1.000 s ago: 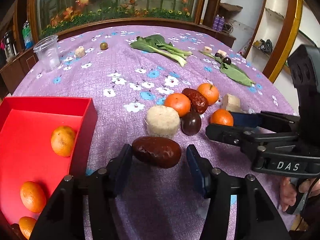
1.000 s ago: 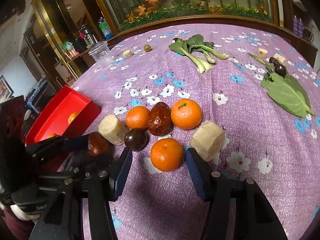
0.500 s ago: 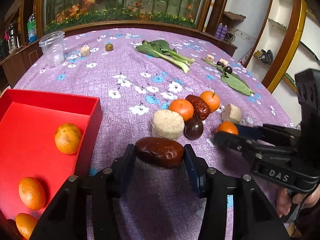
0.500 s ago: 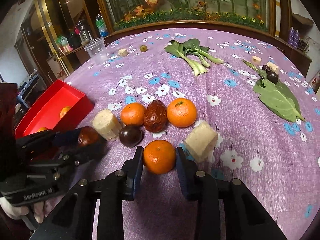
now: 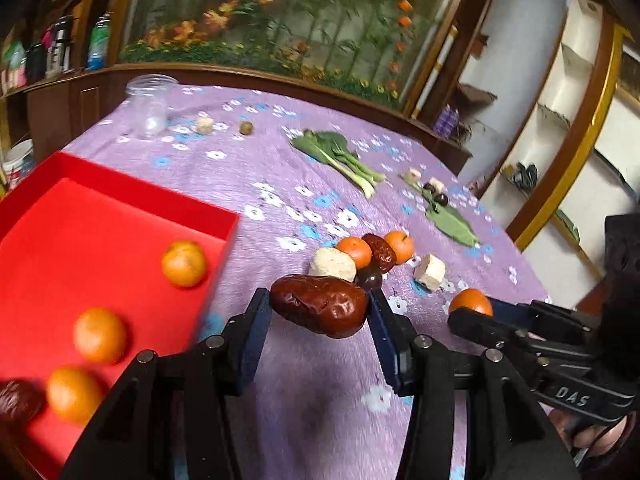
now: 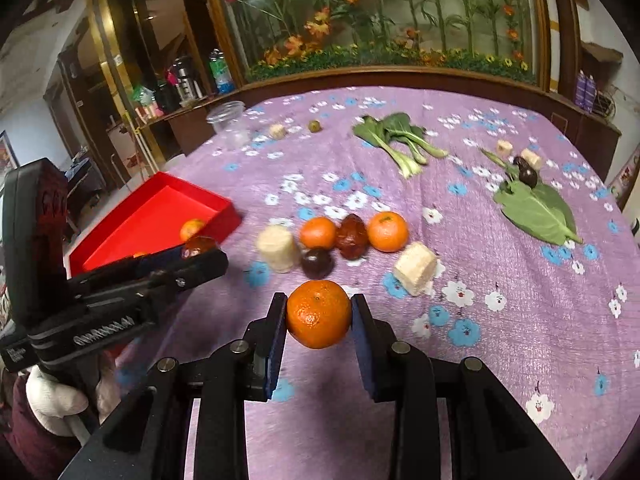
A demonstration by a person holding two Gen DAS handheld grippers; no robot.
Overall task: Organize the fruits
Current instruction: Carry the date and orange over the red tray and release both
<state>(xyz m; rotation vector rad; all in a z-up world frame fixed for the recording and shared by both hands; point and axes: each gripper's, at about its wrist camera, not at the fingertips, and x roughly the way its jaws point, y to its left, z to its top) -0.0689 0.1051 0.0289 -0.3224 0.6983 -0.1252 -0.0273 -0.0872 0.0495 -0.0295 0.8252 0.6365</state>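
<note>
Fruits are partly sorted – three oranges point(image 5: 183, 263) and one dark date are seen in the red tray point(image 5: 132, 200), with more to be moved. A wrinkled brown date point(image 5: 320, 306) is clamped between the pads of the left gripper point(image 5: 318, 312), clear of the purple cloth point(image 5: 320, 400) and just beside the tray. An orange point(image 6: 319, 314) is pinched in the right gripper point(image 6: 319, 316), also lifted. Two oranges, a date and a dark plum point(image 6: 317, 262) are left on the cloth among pale chunks – both held pieces are judged bound for the tray.
</note>
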